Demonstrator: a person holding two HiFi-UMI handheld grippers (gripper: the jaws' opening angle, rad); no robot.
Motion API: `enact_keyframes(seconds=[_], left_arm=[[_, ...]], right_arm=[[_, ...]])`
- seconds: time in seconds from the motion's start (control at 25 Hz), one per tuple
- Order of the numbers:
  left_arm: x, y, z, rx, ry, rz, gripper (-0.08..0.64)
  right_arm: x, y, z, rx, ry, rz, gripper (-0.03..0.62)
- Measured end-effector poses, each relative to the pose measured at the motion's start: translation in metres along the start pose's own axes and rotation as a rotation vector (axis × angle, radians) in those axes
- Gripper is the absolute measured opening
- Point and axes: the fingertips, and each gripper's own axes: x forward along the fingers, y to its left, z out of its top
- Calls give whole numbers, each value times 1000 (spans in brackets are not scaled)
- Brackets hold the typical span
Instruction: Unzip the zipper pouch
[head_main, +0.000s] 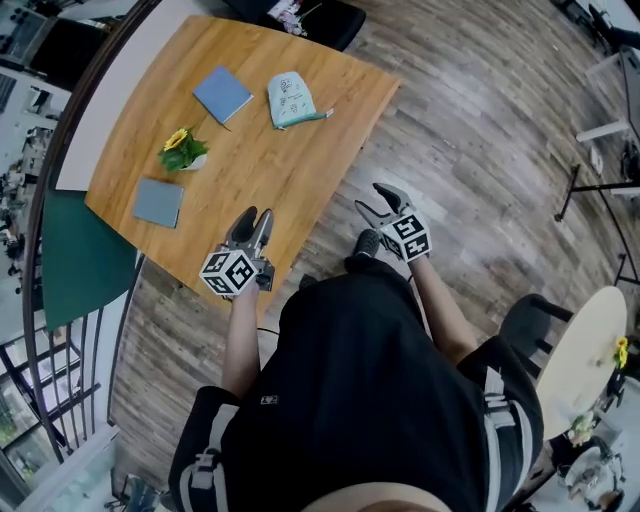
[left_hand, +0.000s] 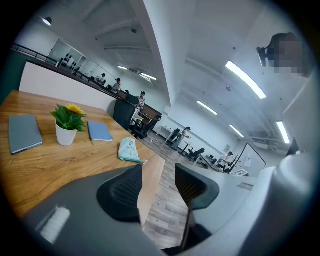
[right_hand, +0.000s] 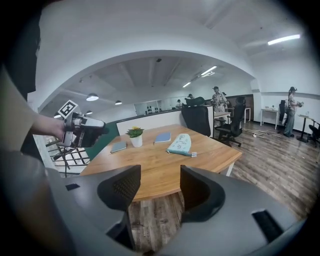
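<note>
I am holding both claws spread and empty: my left gripper (head_main: 253, 218) is hovering over the near edge of the table (head_main: 290, 190), and my right gripper (head_main: 375, 200) is hanging beside the table, above the floor. I am expecting trouble from here: the zipper pouch (head_main: 290, 100) is lying loose, so if only one claw is pulling its small tab (head_main: 328, 113), the whole pouch is probably sliding with it. The tab is also lying flat, so my jaws are risking to pinch fabric instead. The pouch is resting at the far side of the table, well apart from both claws, ahead of the left one and ahead-left of the right one
</note>
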Motion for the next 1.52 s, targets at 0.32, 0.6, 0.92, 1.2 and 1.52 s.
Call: enact_keyframes(seconds=[0.32,0.6,0.92,1.2,1.52], left_arm=[[38,-21,-10,-42,-51,53,204],[62,-35,-12,-68,-66,78,204],[77,-32,-5,-46,-42,86,204],[98,-11,7,-57,-27,86,204],[132,24,26,-69,4,86,204]], right_arm=[[5,-46,10,-63,11,87,247],[8,-76,13,-80,27,120,247],[15,-82,8,-43,33,126,244],[27,-92,10,-45,60,116,244],[53,-116,36,-47,88,81,244]])
